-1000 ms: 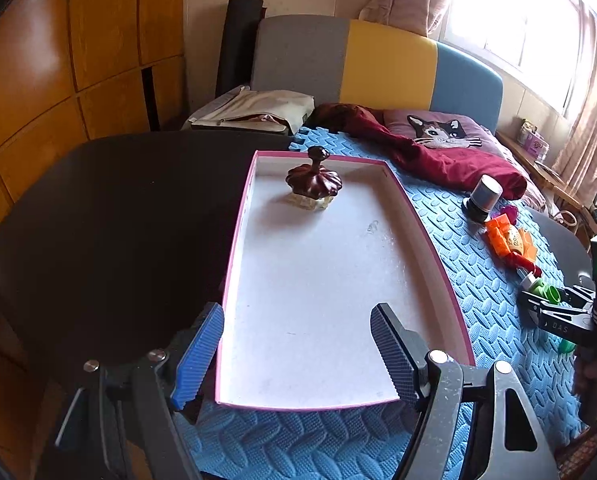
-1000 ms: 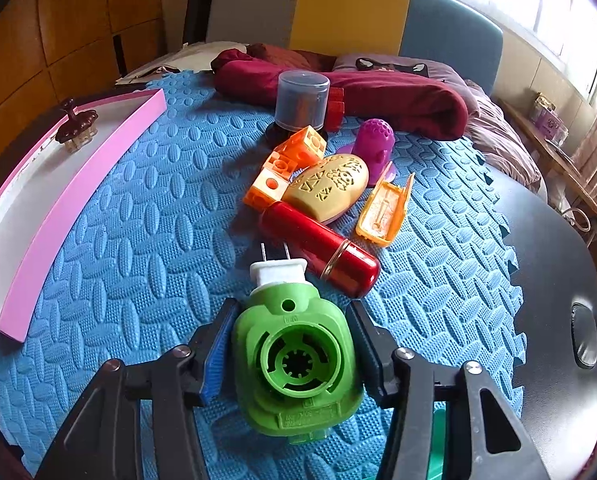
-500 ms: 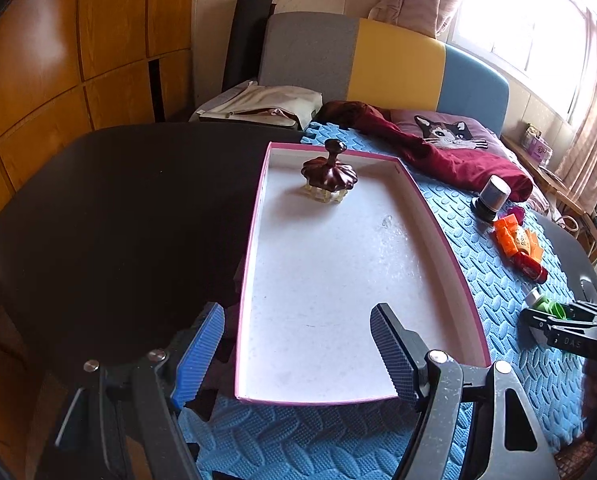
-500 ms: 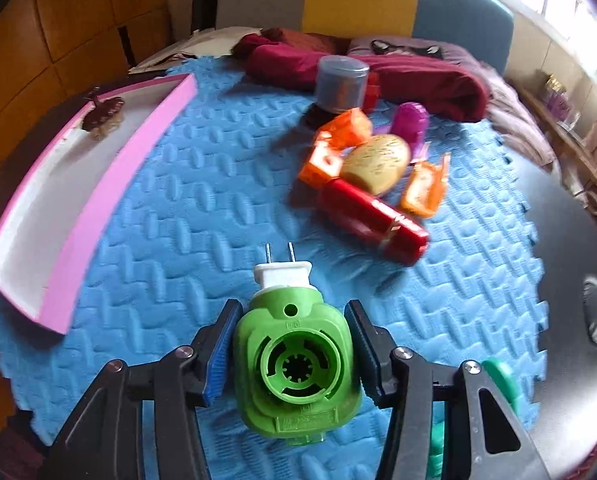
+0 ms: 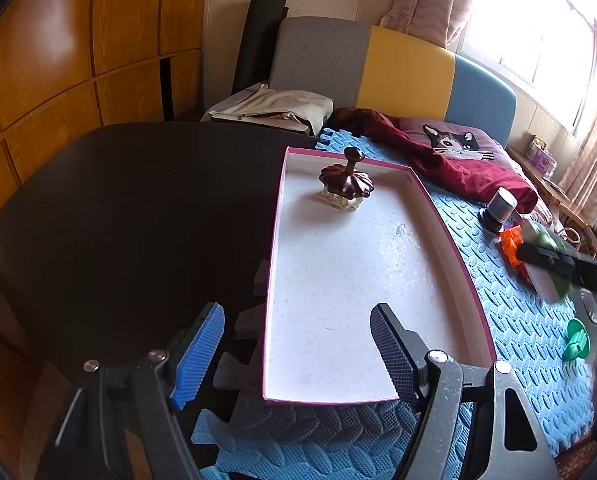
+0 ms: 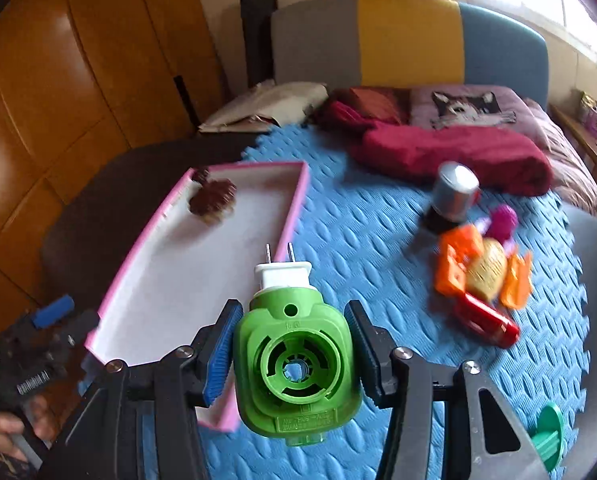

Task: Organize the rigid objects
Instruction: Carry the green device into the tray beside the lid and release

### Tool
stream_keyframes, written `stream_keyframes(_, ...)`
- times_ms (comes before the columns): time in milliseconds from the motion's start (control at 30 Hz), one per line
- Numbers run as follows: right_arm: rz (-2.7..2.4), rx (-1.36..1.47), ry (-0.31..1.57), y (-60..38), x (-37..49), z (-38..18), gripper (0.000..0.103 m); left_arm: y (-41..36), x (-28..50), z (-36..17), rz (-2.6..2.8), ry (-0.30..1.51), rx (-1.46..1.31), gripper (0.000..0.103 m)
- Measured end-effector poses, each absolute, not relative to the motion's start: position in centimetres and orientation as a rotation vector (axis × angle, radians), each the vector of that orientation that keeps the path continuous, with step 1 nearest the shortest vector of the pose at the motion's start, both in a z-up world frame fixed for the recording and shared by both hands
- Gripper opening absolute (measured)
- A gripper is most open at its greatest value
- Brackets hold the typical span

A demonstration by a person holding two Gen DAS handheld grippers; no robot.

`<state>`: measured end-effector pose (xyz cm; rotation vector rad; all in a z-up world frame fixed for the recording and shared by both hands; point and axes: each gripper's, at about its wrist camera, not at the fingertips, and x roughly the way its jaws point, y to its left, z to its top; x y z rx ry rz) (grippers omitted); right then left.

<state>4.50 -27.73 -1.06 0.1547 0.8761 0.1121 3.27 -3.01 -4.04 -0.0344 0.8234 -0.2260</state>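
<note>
**Entry: green plug-in unit in transit to the pink-rimmed tray**

Right gripper (image 6: 290,354): jaws clenched on the green plug-in unit (image 6: 296,364), one blue ribbed pad flat on each side of its body. The white plug end with two metal prongs points forward, away from the camera; the round socket faces the lens. The unit hangs off the mat, over the tray's near right corner.

Left gripper (image 5: 298,354): released, nothing between the pads. It straddles the near edge of the tray without visibly touching it.

Pink-rimmed tray (image 5: 450,232): the landmark. White floor, low wall, lying half on the blue foam mat (image 6: 370,248) and half on the dark table (image 5: 138,208). One item inside, at the far end: a dark brown knobbed lid on a pale base (image 5: 345,186).

Right of the tray, on the mat, well apart from it: grey-capped bottle (image 6: 454,194), magenta piece (image 6: 504,218), orange blocks (image 6: 456,256), a tan oval item (image 6: 486,266), red cylinder (image 6: 486,324). Nearer the camera, a teal-green piece (image 6: 550,432).

Handling note, as a judgement: the step is carry-and-place. Clear the near wall with the unit's lower edge before lowering, and choose open floor well short of the brown lid. Set the unit down on a broad face so it cannot roll, with the prongs away from the wall, and open the jaws only once it rests on the tray floor
</note>
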Motion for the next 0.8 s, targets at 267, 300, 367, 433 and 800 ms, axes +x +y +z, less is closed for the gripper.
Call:
stream_keyframes(267,0.098,0.154,0.874,-24.3,11.1,-1.5,0.053,-2.0,3.6,-4.3,-0.216,0.827,-0.053,0.076)
stream_keyframes(300,0.094,0.147,0.876,-23.9,11.8,-1.7,0.053,-2.0,3.8,-4.4,-0.212,0.828,-0.054,0.076)
stream_keyframes(367,0.076,0.121,0.895,-23.2,13.5,-2.7,0.053,-1.7,4.0,-4.6,-0.207,0.835,-0.056,0.076)
stream_keyframes(433,0.067,0.089,0.925,-22.4,15.1,-4.0,0.053,-1.5,4.2,-4.8,-0.202,0.839,-0.059,0.075)
stream_keyframes(800,0.04,0.024,0.994,-21.8,16.6,-7.2,0.054,-0.5,4.5,-4.8,-0.169,0.832,-0.059,0.075)
